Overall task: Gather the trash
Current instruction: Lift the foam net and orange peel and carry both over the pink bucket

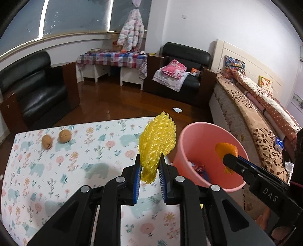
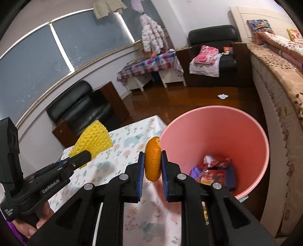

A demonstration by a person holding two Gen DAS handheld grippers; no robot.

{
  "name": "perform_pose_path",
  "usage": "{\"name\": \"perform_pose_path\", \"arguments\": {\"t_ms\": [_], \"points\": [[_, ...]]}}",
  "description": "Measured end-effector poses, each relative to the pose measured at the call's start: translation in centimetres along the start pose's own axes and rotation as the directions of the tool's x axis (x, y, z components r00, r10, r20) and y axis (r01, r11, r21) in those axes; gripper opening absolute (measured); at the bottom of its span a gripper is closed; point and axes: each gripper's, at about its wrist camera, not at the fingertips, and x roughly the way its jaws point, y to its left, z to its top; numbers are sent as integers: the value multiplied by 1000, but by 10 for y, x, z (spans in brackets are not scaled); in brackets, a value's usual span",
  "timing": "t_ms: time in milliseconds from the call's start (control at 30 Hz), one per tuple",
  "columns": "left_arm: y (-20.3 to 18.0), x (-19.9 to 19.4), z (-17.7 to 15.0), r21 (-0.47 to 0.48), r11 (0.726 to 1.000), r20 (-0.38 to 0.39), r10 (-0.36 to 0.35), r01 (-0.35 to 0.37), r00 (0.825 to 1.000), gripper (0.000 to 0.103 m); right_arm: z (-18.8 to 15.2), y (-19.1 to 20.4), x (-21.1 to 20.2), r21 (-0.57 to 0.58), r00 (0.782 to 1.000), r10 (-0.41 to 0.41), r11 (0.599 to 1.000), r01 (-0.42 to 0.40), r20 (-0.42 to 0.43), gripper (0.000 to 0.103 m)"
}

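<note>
Trash is in both grippers: the left gripper (image 1: 150, 166) is clamped on a yellow foam net (image 1: 157, 143) over the table (image 1: 56, 170), and the right gripper (image 2: 153, 166) pinches an orange peel (image 2: 153, 159) at the bin's rim. It's a bedroom, floral cloth on the table, dark wood floor (image 1: 113, 102), bed (image 1: 246, 113) alongside. Two walnuts (image 1: 55, 139) sit at the table's far end. Pink bin (image 2: 217, 128) beside the table already has wrappers (image 2: 214, 168) in it.

Home bedroom. Bed (image 1: 251, 106) with patterned quilts along right wall, white headboard (image 1: 244, 56). Black leather armchairs (image 1: 37, 89), folded clothes (image 1: 173, 71) on one. Puffy jacket (image 1: 131, 32) hanging near window (image 1: 56, 17). Wooden floor (image 1: 117, 102).
</note>
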Motion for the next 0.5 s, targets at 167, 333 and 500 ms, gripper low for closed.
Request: {"name": "perform_pose_path", "arguments": {"t_ms": [167,333,500], "points": [[-18,11,8,28,999,-1,-20,20,1000,17,5,-18,0,36,1000,-25,999,24,10,17],[-33,22,15,45,998,-8,-34,34,999,17,6,-30,0,58,999,-43,997,42,14,17],[-47,34,16,66,997,-26,-50,52,998,17,9,-43,3,75,998,-57,996,56,12,17]]}}
